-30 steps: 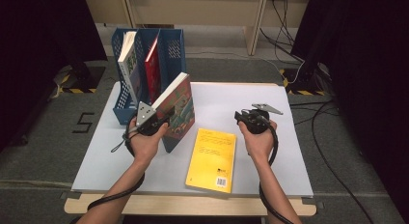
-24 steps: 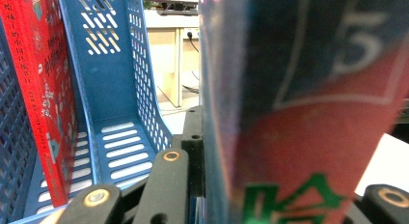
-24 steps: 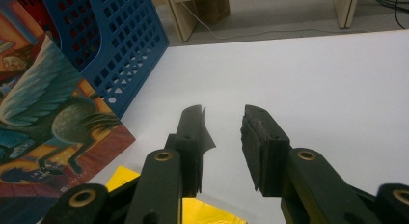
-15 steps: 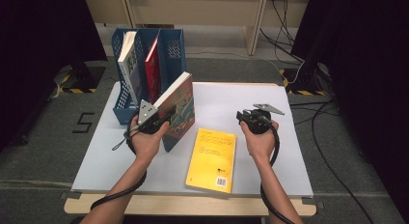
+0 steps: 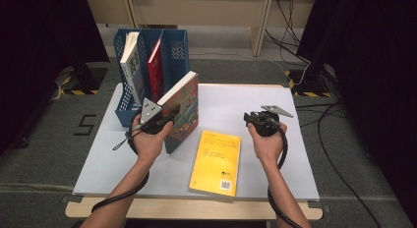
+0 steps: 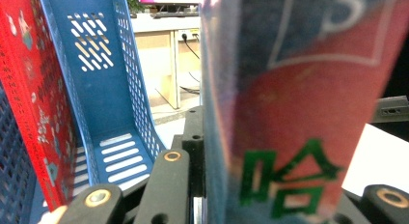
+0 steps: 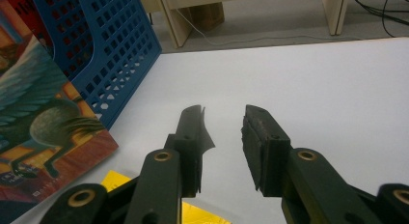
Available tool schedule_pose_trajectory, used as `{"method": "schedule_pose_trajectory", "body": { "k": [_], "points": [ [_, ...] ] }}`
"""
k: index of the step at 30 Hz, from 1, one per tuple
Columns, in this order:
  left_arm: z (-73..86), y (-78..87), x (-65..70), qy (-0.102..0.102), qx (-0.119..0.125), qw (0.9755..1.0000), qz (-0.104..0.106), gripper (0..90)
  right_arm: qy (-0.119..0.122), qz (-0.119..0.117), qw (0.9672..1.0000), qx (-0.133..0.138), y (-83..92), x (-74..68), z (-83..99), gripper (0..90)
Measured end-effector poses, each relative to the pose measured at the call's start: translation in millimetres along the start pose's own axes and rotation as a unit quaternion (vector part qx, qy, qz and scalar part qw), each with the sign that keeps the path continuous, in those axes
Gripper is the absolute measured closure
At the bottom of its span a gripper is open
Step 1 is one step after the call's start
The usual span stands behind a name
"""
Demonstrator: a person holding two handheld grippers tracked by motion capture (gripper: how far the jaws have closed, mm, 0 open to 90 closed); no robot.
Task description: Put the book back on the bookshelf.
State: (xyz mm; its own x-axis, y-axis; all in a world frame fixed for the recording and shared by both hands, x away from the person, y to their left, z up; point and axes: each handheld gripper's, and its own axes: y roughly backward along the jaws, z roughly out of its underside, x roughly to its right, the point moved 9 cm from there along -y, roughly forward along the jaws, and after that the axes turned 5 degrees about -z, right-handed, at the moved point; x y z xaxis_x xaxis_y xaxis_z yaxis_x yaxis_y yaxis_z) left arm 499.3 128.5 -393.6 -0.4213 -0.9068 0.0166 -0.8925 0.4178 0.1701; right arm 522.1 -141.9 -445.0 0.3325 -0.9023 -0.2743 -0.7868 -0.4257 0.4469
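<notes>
1. High view: both forearms come in from the bottom edge. The left hand (image 5: 147, 139) holds the left gripper (image 5: 156, 118), which has a grey three-cornered plate on top, against a colourful illustrated book (image 5: 183, 110). That book stands tilted on the white table (image 5: 295, 154), its lower corner on the tabletop and its pale page edges facing up and left. Just behind it a blue perforated plastic file rack (image 5: 173, 51) holds a white-and-green book (image 5: 130, 61) and a red book (image 5: 156, 66), both upright and leaning. The right hand (image 5: 268, 142) holds the right gripper (image 5: 258, 121) above bare table, well apart from the standing book. A glossy yellow paperback (image 5: 217, 161) lies flat between the two forearms, touched by neither gripper.

2. Left gripper view: the black jaws stand clamped on the illustrated book (image 6: 294, 108), whose smooth cover, blurred by closeness, shows blue, red and green printed characters. To the left are the slotted blue wall and floor of the file rack (image 6: 106, 89), with the red book (image 6: 38, 98), patterned with small figures, standing in it.

3. Right gripper view: the right gripper (image 7: 226, 142) has its black jaws parted over the matte white table (image 7: 313, 74), nothing between the worn pads. At the left edge are the painted cover of the illustrated book (image 7: 43, 132) and the gridded rack wall (image 7: 106, 45); a corner of the yellow paperback (image 7: 115, 180) shows below.
</notes>
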Motion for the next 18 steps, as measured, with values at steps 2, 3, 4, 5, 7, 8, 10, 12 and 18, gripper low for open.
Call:
{"method": "schedule_pose_trajectory", "body": {
  "k": [2,3,4,5,7,8,10,12,18],
  "points": [
    [-3.7,1.0,-1.3,0.001,0.003,1.0,-0.001,74.1,0.001,0.001,1.0,0.001,0.1,0.1,-0.7,68.8],
    [-5.7,1.6,-1.8,0.002,0.004,1.0,0.0,74.1,-0.001,0.001,1.0,0.001,0.2,-0.3,-0.8,68.8],
    [-7.6,2.2,-2.3,0.001,0.005,1.0,-0.001,74.1,0.002,0.002,1.0,0.001,0.3,0.0,-1.0,68.9],
    [-9.5,2.7,-2.8,0.0,0.006,1.0,-0.001,74.1,0.002,0.003,1.0,0.001,0.3,-0.1,-1.1,68.9],
    [-13.0,3.2,-3.8,0.004,0.007,1.0,-0.001,74.1,0.004,0.002,1.0,0.003,0.0,0.1,-1.2,69.0],
    [-14.4,3.4,-4.4,0.005,0.008,1.0,-0.002,74.1,0.004,0.002,1.0,0.003,-0.3,0.0,-1.1,69.0],
    [-16.5,3.6,-5.1,0.006,0.008,0.9999,-0.003,74.1,0.004,0.002,1.0,0.001,0.0,-0.2,-0.4,68.9],
    [-18.8,3.7,-5.3,0.008,0.008,0.9999,-0.003,74.1,0.004,0.002,1.0,0.002,-0.5,0.0,0.0,68.9],
    [-29.7,3.5,-5.4,0.011,0.011,0.9999,0.0,74.0,0.003,0.005,1.0,0.0,0.2,1.5,0.3,68.7]
  ]
}}
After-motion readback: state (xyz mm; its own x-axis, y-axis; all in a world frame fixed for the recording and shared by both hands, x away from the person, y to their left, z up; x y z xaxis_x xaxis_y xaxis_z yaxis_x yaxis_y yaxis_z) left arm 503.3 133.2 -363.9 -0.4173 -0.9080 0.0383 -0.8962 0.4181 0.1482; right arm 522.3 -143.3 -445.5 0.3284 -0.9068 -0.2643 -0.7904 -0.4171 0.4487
